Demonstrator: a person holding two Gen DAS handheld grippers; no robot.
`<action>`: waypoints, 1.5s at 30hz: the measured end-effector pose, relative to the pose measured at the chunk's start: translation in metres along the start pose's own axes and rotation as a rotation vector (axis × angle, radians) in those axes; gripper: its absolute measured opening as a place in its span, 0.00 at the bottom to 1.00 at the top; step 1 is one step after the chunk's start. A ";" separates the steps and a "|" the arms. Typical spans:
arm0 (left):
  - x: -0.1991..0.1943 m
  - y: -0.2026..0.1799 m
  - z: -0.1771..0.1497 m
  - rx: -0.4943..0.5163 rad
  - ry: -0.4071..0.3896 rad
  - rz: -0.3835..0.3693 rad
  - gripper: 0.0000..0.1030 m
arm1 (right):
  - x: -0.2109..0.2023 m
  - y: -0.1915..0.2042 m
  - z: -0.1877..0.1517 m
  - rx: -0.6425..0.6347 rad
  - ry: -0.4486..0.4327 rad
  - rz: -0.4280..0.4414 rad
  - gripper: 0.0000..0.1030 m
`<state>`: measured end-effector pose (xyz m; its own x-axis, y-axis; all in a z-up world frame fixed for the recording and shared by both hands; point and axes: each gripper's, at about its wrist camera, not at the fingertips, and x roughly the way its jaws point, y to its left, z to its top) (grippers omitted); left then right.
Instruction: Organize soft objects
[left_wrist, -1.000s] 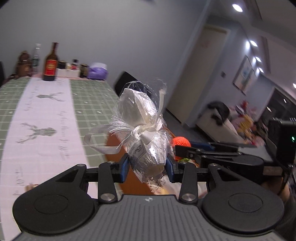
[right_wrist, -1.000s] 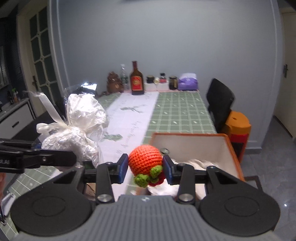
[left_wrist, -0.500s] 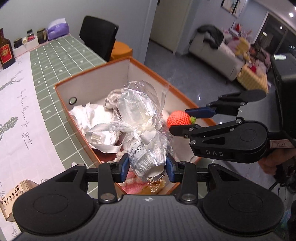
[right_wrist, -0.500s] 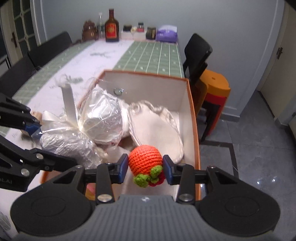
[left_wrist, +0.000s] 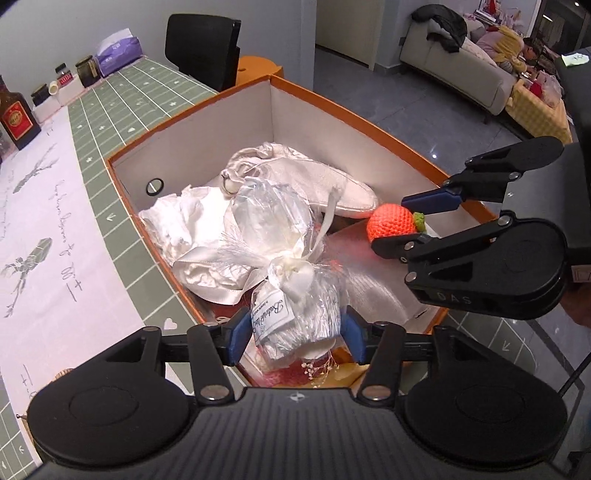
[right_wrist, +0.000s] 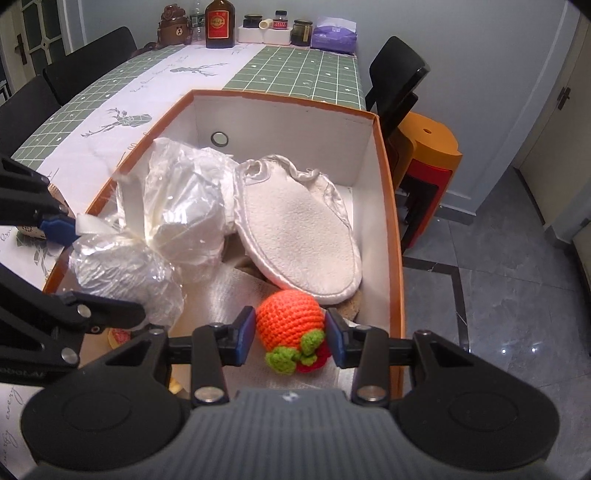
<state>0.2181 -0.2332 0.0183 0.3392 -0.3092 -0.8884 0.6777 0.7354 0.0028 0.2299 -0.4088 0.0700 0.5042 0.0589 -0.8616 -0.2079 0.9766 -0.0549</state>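
Observation:
My left gripper is shut on a cellophane-wrapped white gift bundle tied with a white ribbon, held over the near end of an orange box. My right gripper is shut on an orange crocheted fruit with green leaves, held over the box's near right corner. The fruit and right gripper also show in the left wrist view; the bundle shows in the right wrist view. A white fleece pouch and crumpled white cloth lie inside the box.
The box stands at the edge of a green checked tablecloth with a white deer runner. A brown bottle, jars and a purple packet stand at the table's far end. A black chair and orange stool stand to the right.
Both grippers have tilted down and lowered toward the box, still holding the bundle and the fruit. The box's inside now fills both views.

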 end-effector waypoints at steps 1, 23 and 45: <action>-0.003 0.000 0.000 -0.005 -0.010 -0.001 0.69 | -0.001 0.001 0.000 -0.004 -0.001 -0.005 0.42; -0.146 0.005 -0.062 -0.057 -0.534 0.095 0.81 | -0.132 0.054 -0.010 0.058 -0.361 -0.028 0.77; -0.127 0.042 -0.268 -0.447 -0.715 0.405 0.80 | -0.116 0.217 -0.132 0.086 -0.686 -0.022 0.83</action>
<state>0.0287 -0.0011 0.0085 0.9161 -0.1666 -0.3646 0.1562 0.9860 -0.0580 0.0153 -0.2306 0.0915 0.9298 0.1284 -0.3450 -0.1382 0.9904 -0.0040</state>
